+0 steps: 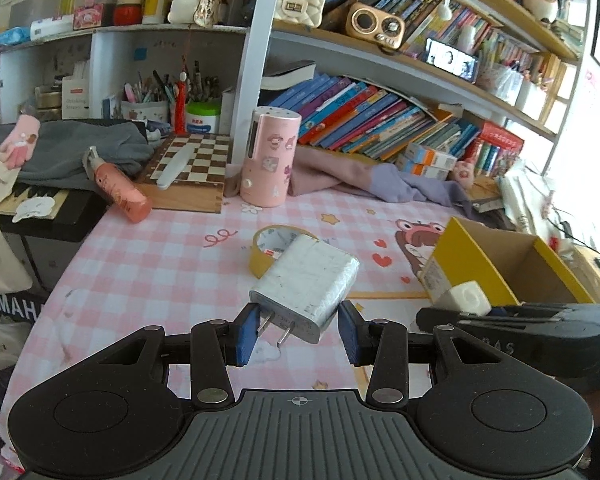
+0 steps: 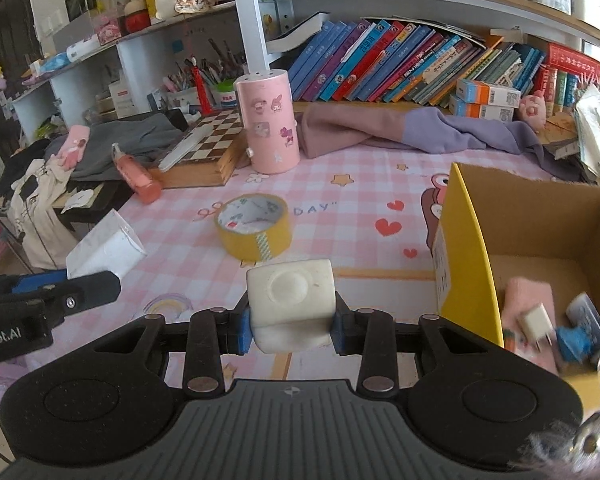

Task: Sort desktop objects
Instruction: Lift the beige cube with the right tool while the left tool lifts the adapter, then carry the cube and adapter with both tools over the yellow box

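Presently the left tongs (image 1: 298, 330) stand wide around a white charger (image 1: 306, 290), prongs pointing back toward them, long axis running away. Right tongs (image 2: 292, 326) clamp a white cube (image 2: 291, 304) beside the yellow box (image 2: 470, 248) on the tabletop (image 1: 160, 256).

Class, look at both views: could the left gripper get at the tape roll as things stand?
Probably not yet: the left gripper is open, but the white charger sits between its fingers, directly in front of the tape roll.

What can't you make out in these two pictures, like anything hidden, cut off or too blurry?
- Cardboard box contents: right wrist view, blurred; box cut off by the right edge.
- White charger: left wrist view, print too small to read; left gripper open around it.
- White cube underside: hidden in the right gripper.
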A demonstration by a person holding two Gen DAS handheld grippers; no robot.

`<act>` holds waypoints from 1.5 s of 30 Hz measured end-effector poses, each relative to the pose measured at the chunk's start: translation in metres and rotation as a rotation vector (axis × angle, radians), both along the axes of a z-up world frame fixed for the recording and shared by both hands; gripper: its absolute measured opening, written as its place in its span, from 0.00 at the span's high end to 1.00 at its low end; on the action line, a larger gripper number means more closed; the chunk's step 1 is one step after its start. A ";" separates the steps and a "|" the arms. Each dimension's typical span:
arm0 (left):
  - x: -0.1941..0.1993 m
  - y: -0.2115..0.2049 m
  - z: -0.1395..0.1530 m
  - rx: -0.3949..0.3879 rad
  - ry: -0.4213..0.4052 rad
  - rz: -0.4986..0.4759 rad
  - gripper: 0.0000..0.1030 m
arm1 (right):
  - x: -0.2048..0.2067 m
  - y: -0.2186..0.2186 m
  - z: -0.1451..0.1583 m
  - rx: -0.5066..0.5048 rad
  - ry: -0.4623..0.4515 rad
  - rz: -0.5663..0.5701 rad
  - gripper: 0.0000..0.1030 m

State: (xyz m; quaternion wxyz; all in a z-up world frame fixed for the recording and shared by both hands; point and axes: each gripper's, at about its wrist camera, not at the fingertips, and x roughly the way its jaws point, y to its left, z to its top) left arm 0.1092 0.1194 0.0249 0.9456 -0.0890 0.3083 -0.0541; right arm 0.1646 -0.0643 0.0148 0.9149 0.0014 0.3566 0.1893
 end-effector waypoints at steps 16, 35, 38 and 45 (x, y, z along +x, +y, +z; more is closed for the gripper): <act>-0.062 -0.004 0.000 -0.046 0.004 -0.102 0.60 | -0.089 -0.020 -0.006 -0.011 0.025 -0.102 0.68; -0.073 -0.032 -0.007 -0.105 0.039 -0.314 0.60 | -0.146 -0.048 -0.012 -0.029 0.077 -0.270 0.68; -0.075 -0.038 -0.007 -0.100 0.036 -0.353 0.60 | -0.150 -0.053 -0.012 -0.033 0.088 -0.310 0.68; -0.072 -0.049 -0.007 -0.102 0.041 -0.406 0.60 | -0.156 -0.061 -0.011 -0.050 0.105 -0.351 0.68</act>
